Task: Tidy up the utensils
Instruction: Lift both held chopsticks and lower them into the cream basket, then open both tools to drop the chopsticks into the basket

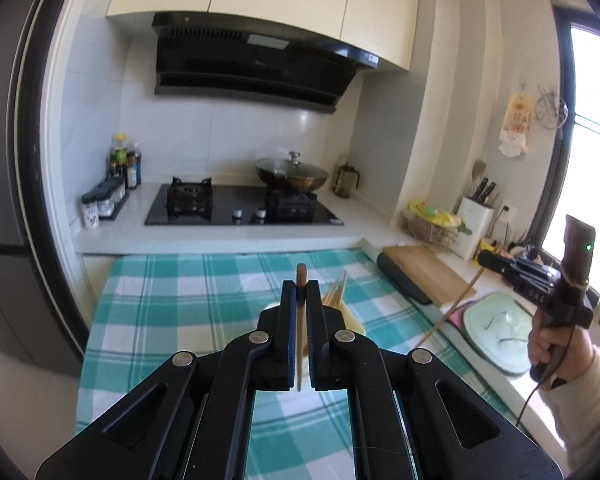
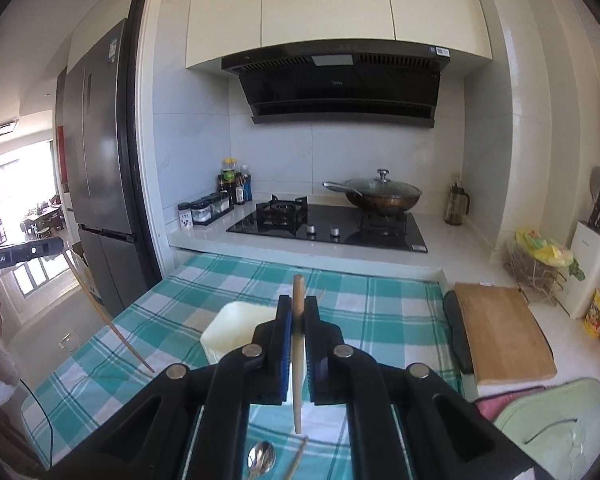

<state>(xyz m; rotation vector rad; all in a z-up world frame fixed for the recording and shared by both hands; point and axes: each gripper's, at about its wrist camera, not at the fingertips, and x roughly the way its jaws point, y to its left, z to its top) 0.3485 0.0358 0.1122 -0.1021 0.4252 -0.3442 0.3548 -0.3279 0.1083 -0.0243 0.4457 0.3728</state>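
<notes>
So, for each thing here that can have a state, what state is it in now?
left gripper: shut on a chopstick, held in the air.
right gripper: shut on another chopstick.
white container: open top, on the checked cloth.
spoon: lying on the cloth.
wok: lid on, on the stove.
stove: no flame seen.

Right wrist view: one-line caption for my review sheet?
Right gripper shut on a chopstick above the checked cloth, white holder just behind.
</notes>
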